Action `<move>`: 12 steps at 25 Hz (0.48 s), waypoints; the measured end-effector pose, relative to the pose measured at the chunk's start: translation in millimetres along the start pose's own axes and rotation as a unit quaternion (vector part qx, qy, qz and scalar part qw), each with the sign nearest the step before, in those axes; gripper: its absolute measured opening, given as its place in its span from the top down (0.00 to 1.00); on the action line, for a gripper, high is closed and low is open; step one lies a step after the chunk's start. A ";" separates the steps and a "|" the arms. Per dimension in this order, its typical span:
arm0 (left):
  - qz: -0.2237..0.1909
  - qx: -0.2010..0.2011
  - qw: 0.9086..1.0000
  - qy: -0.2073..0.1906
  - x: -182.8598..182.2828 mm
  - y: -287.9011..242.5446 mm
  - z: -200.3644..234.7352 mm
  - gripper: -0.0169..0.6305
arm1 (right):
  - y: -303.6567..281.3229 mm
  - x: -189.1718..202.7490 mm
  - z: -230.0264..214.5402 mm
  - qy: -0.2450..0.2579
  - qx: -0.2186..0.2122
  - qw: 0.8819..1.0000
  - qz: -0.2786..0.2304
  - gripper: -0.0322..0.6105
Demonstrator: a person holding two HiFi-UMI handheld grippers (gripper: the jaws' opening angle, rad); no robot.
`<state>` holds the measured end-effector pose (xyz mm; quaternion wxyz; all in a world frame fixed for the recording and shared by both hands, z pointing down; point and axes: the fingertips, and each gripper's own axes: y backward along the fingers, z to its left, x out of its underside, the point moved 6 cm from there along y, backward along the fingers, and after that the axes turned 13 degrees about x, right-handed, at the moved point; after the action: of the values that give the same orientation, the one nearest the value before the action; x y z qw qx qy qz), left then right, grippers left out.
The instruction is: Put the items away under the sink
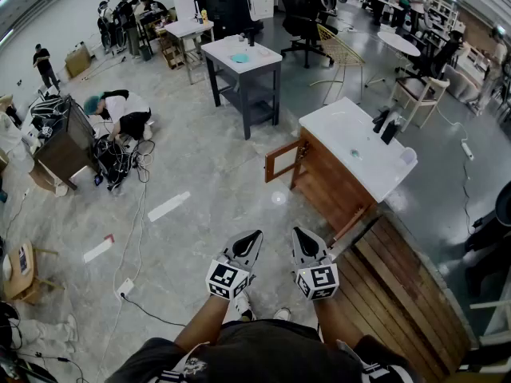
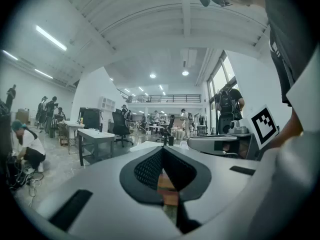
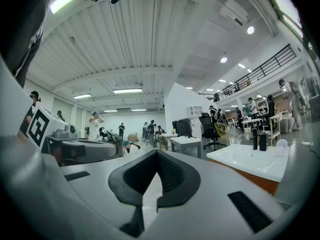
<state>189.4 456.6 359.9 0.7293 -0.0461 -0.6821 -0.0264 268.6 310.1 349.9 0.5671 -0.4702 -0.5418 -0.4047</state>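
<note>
items: two dark bottles (image 1: 385, 126) and a white cup (image 1: 407, 156) stand on the white sink top (image 1: 331, 122). bottles are at the back by the basin, cup at the near corner. as i judge it, none has been put away yet.
under-sink space: the wooden cabinet (image 1: 331, 186) below the top has its door (image 1: 284, 161) swung open on the side facing you, so it's ready to load. the inside isn't visible from here.
left gripper (image 1: 254, 236): jaws closed tip to tip with nothing in them. the brown in the gap is only wood seen through behind. you hold it level, out in front of your body.
right gripper (image 1: 299, 233): jaws closed too, and empty. it is level, beside the left one but not touching it.
why held so: both point ahead toward the cabinet and are well apart from it. this looks like a carry pose on approach, not a reach.
stage: the very start, nothing gripped and nothing stowed.
next: you need to close in on the sink top and open one gripper before a bottle. the bottles are tall and narrow and probably tip if nudged, so take one around the body.
risk: the open door sits on your path, so mind it on the way in.
surroundings: wooden decking (image 1: 399, 294) lies right of the cabinet, with a grey table (image 1: 239, 58) further ahead. a person (image 1: 121, 114) crouches by cables at left, on the concrete floor (image 1: 200, 174).
</note>
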 end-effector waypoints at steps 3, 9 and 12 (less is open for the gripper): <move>-0.003 -0.001 1.000 -0.004 -2.5 3.9 8.2 0.98 | -4.4 -1.5 6.7 0.001 0.002 1.000 -0.007 0.91; -0.001 0.000 1.000 -0.006 -5.8 8.1 24.0 0.98 | -17.8 -5.3 18.4 0.007 0.002 1.000 -0.008 0.91; -0.001 0.004 1.000 -0.008 -4.9 8.2 33.6 0.98 | -26.8 -4.4 22.9 0.009 0.006 1.000 -0.008 0.91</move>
<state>156.5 468.1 357.0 0.7241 -0.0426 -0.6879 -0.0244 236.9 326.0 347.4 0.5713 -0.4587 -0.5433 -0.4099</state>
